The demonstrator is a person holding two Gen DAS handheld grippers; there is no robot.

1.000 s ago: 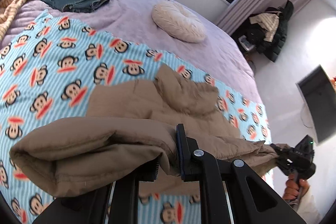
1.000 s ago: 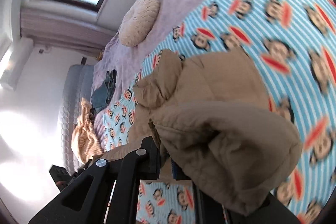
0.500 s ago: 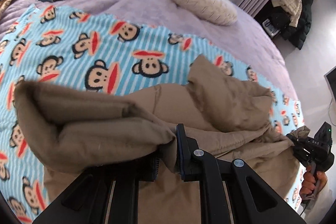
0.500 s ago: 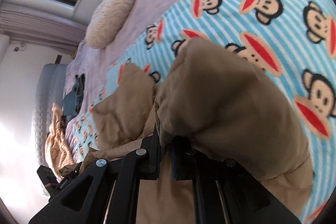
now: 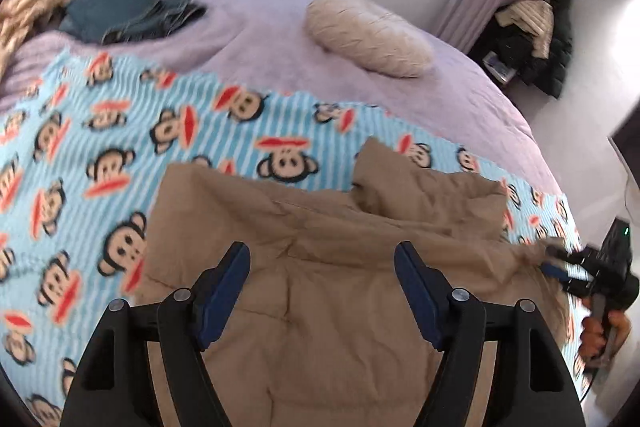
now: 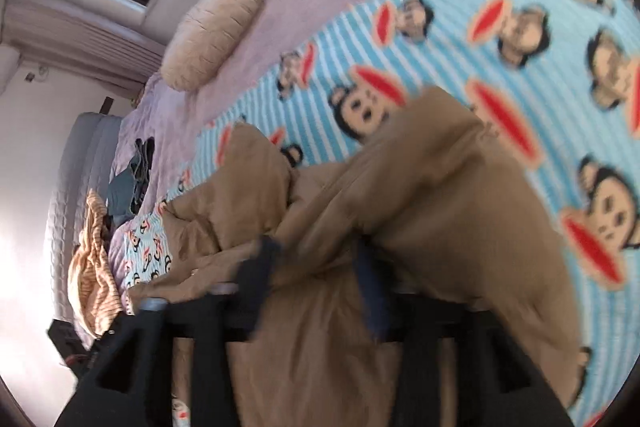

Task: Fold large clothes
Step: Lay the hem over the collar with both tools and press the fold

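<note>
A tan padded jacket [image 5: 328,267] lies folded over on the blue monkey-print blanket [image 5: 120,131], its hood toward the pillow. It also shows in the right wrist view [image 6: 440,195]. My left gripper [image 5: 322,259] is open and empty just above the jacket. My right gripper [image 6: 316,259] is blurred, its fingers parted over the jacket's fold with nothing pinched. It also appears at the far right of the left wrist view [image 5: 560,267], by the jacket's edge.
A cream round pillow [image 5: 368,35] and folded blue jeans [image 5: 132,15] lie on the lilac bedspread [image 5: 260,39] beyond the blanket. A striped tan cloth [image 5: 24,11] is at the far left. Dark clothes pile [image 5: 536,35] sits by the curtain.
Both grippers carried the jacket's edge over toward the hood, then opened and let it go. The jacket now lies folded on the blanket.
</note>
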